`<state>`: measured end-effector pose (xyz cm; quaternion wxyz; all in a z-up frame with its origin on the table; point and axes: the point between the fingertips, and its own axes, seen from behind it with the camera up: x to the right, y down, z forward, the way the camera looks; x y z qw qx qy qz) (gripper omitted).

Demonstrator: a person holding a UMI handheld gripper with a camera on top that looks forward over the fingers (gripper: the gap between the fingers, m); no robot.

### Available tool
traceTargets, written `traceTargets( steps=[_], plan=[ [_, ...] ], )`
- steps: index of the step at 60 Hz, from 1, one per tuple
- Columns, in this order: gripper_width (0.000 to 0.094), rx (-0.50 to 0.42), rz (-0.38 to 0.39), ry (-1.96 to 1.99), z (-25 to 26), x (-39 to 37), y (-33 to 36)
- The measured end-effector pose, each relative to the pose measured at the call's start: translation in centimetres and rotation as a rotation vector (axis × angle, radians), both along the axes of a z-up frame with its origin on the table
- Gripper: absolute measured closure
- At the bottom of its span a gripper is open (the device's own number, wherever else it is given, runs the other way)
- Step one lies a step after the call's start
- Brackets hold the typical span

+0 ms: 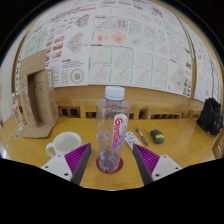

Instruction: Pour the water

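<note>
Even, warm indoor light, soft shadows, faint sheen on the table (185,148), and strong fisheye bending at the edges.

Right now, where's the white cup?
In the gripper view, the white cup sits on the table, left of the water bottle that stands between the open gripper fingers.

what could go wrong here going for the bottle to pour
The water bottle stands between the gripper's fingers, apparently with gaps at both sides, so the gripper looks open. It is tall and narrow; closing off-centre might tip it. The white cup sits close beside it and could get knocked as the bottle swings over. The bottle's white cap looks on, so pouring may yield nothing.
</note>
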<state>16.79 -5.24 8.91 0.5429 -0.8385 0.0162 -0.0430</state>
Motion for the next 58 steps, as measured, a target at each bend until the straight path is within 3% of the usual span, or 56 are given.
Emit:
traceTargets(
  steps=[20, 34, 58],
  plan=[
    [0.0086, -0.081, -0.061, 0.0, 4.7, -4.1, -19.0],
    [0.0085, -0.084, -0.054, -0.044, 8.3, -7.5, -31.2],
    [0.0087, -0.019, -0.028, -0.057, 13.0, -9.8, -38.5]
  ],
)
